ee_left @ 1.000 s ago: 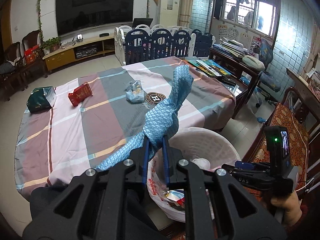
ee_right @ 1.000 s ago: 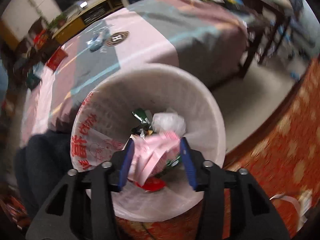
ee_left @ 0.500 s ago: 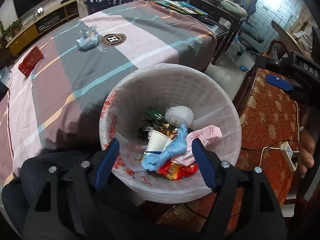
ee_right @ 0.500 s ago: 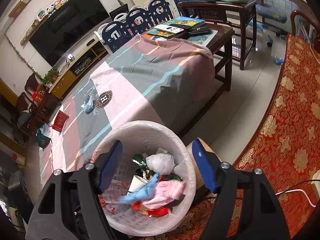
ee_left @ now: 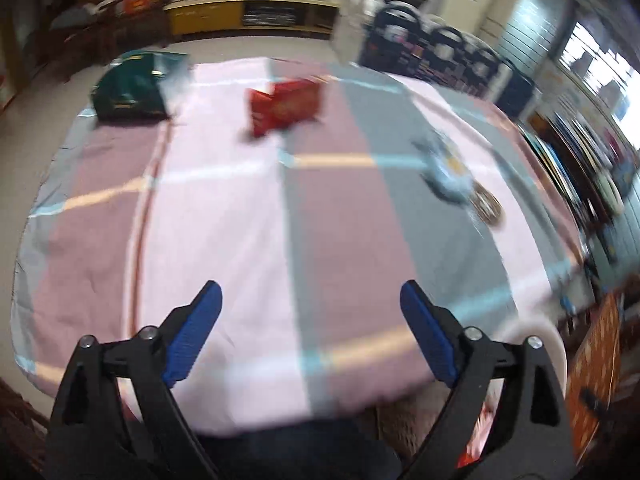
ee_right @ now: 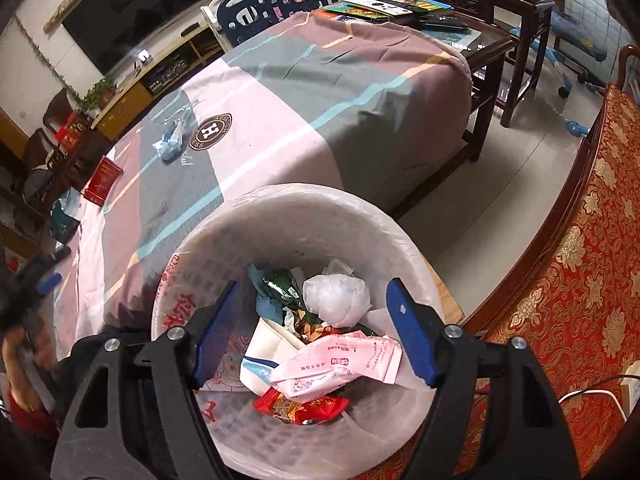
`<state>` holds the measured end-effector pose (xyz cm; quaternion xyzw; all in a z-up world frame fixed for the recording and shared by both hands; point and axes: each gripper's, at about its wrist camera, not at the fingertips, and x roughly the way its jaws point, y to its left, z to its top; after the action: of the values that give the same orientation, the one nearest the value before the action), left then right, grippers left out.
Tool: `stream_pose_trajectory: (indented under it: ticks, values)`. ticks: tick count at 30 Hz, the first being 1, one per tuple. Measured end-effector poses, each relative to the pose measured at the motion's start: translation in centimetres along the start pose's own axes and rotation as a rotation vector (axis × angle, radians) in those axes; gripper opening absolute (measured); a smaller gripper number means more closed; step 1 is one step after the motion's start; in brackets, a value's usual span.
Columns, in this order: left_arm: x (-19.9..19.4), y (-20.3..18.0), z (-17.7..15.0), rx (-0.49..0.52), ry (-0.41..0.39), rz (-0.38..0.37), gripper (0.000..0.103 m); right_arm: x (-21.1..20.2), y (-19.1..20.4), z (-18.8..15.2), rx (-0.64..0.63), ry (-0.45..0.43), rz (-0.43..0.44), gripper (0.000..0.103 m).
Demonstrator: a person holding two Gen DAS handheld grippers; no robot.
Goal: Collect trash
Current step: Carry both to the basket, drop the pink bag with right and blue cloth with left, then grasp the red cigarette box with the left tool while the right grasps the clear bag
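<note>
**Both grippers empty, three pieces of trash left on the table**

The left gripper (ee_left: 310,328) points across the table (ee_left: 224,240), fingers spread wide with nothing between them. I judge it is lined up this way to reach for more trash. The view is blurred, so details are soft. From this gripper, a red packet (ee_left: 285,107) lies at 12 o'clock, far across the cloth. A green bag (ee_left: 130,94) sits at 11 o'clock near the far edge. A crumpled blue wrapper (ee_left: 448,174) lies at 2 o'clock, beside a round logo on the cloth. All three are well apart from one another and from the fingers.

The right gripper (ee_right: 314,322) hangs over the bin (ee_right: 400,236), fingers released and empty. The bin stands just beside the table's near edge, likely so that drops are short. Its plastic liner holds a pink packet (ee_right: 340,366), a red wrapper (ee_right: 302,406), a white plastic ball (ee_right: 336,300) and other scraps.

The red packet looks flat, so gripping it would probably mean catching an edge.
</note>
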<state>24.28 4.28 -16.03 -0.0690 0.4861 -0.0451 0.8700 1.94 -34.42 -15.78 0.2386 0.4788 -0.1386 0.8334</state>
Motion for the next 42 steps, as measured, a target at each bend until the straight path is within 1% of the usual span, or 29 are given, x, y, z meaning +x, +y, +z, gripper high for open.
stream_pose_trajectory:
  ticks: [1, 3, 5, 8, 9, 11, 13, 15, 16, 17, 18, 19, 20, 21, 24, 27, 29, 30, 32, 33, 35, 37, 38, 39, 41, 42]
  values:
    - [0.8, 1.0, 1.9, -0.021, -0.005, 0.023, 0.092, 0.4, 0.1, 0.2, 0.002, 0.007, -0.005, 0.073]
    - [2.3, 2.4, 5.3, -0.011, -0.016, 0.055, 0.093, 1.1, 0.1, 0.4, 0.014, 0.024, -0.01, 0.073]
    - [3.7, 2.5, 8.3, 0.052, -0.028, 0.082, 0.096, 2.0, 0.1, 0.6, 0.024, 0.046, -0.02, 0.073]
    - [6.6, 1.9, 12.6, 0.197, -0.045, 0.151, 0.098, 3.0, 0.0, 0.8, 0.014, 0.079, -0.057, 0.073]
    - [7.4, 1.5, 13.2, 0.231, -0.046, 0.159, 0.099, 3.2, -0.2, 1.0, 0.014, 0.085, -0.071, 0.073]
    - [9.6, 0.6, 14.8, 0.318, -0.028, 0.149, 0.099, 3.5, -0.7, 1.5, 0.028, 0.089, -0.097, 0.073]
    - [11.5, -0.3, 15.6, 0.384, -0.019, 0.15, 0.099, 3.8, -0.9, 2.1, 0.044, 0.089, -0.109, 0.073]
    - [13.2, -1.1, 15.9, 0.436, -0.025, 0.209, 0.099, 4.3, -0.7, 2.7, 0.052, 0.087, -0.111, 0.073]
    - [13.9, -1.4, 15.9, 0.464, -0.043, 0.242, 0.099, 4.6, -0.3, 3.1, 0.052, 0.087, -0.104, 0.073]
    - [14.2, -1.6, 15.7, 0.484, -0.057, 0.253, 0.093, 4.9, 0.0, 3.4, 0.049, 0.087, -0.097, 0.073]
    - [14.6, -1.7, 15.4, 0.5, -0.059, 0.237, 0.067, 5.3, 0.7, 3.9, 0.042, 0.083, -0.083, 0.073]
    - [15.1, -1.6, 15.1, 0.497, -0.026, 0.192, 0.048, 5.7, 1.5, 4.5, 0.031, 0.08, -0.066, 0.073]
    - [15.3, -1.3, 14.9, 0.468, 0.01, 0.152, 0.029, 6.2, 2.4, 5.2, 0.019, 0.076, -0.045, 0.073]
    - [15.1, -0.9, 14.5, 0.433, 0.02, 0.129, 0.03, 6.7, 3.4, 5.9, 0.008, 0.071, -0.026, 0.073]
    - [12.7, -0.3, 12.9, 0.357, 0.003, 0.103, 0.03, 8.4, 6.7, 8.3, -0.02, 0.047, 0.037, 0.074]
    - [7.9, 0.3, 10.1, 0.247, -0.054, 0.054, 0.03, 11.1, 10.6, 11.1, -0.073, 0.015, 0.083, 0.076]
    - [4.5, 0.7, 7.2, 0.18, -0.097, 0.018, 0.03, 13.4, 13.6, 13.3, -0.104, -0.008, 0.116, 0.076]
    - [3.1, 1.0, 5.6, 0.14, -0.128, 0.024, 0.03, 14.2, 14.9, 14.1, -0.118, -0.021, 0.113, 0.076]
    - [0.3, 2.0, 2.8, 0.055, -0.234, 0.057, 0.03, 16.2, 18.4, 15.6, -0.18, -0.048, 0.102, 0.076]
    - [-0.4, 2.4, 1.6, 0.038, -0.246, 0.062, 0.03, 17.1, 19.7, 16.1, -0.201, -0.05, 0.085, 0.076]
    - [-0.2, 3.1, 0.4, 0.015, -0.212, 0.074, 0.03, 19.4, 22.3, 17.1, -0.244, -0.046, 0.028, 0.076]
    - [1.2, 4.0, -0.6, -0.005, -0.129, 0.079, 0.03, 21.2, 24.1, 17.6, -0.278, -0.032, -0.018, 0.076]
    - [1.8, 4.3, -0.8, -0.009, -0.109, 0.086, 0.03, 22.1, 24.9, 17.7, -0.298, -0.016, -0.037, 0.076]
    - [2.0, 4.4, -0.9, -0.006, -0.102, 0.091, 0.03, 22.7, 25.2, 17.8, -0.309, -0.011, -0.051, 0.076]
    - [2.0, 4.4, -0.8, 0.006, -0.101, 0.097, 0.03, 23.4, 26.0, 17.7, -0.331, -0.007, -0.047, 0.076]
    - [2.1, 4.4, -0.8, 0.007, -0.095, 0.093, 0.03, 23.4, 26.3, 17.3, -0.348, -0.015, -0.048, 0.068]
